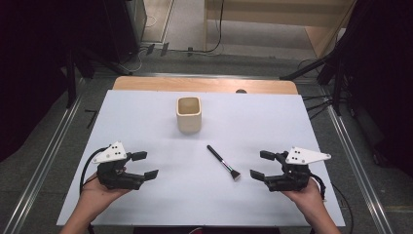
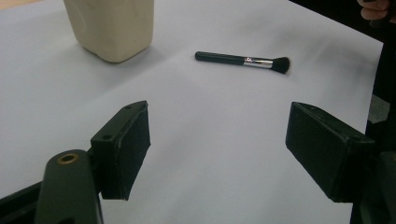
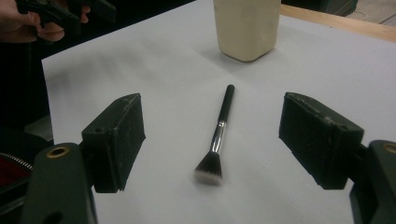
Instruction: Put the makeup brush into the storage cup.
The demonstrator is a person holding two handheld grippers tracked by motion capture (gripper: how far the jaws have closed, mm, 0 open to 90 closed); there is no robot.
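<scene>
A black-handled makeup brush point(image 1: 223, 162) lies flat on the white table sheet point(image 1: 146, 122), bristles toward the near right. Behind it stands an upright cream square cup point(image 1: 188, 114), empty as far as I see. My left gripper point(image 1: 145, 165) rests open at the near left, well away from the brush point(image 2: 243, 61) and the cup point(image 2: 112, 28). My right gripper point(image 1: 263, 165) is open just right of the bristles. In the right gripper view the brush point(image 3: 217, 135) lies between the spread jaws of my right gripper point(image 3: 210, 140), bristles nearest, with the cup point(image 3: 246, 27) beyond.
The white sheet covers a wooden table whose far edge point(image 1: 204, 84) shows behind the cup. Metal rails point(image 1: 350, 146) run along both sides, with dark stands and cables on the floor beyond. In the right gripper view, the other hand and gripper point(image 3: 42, 18) sit at top left.
</scene>
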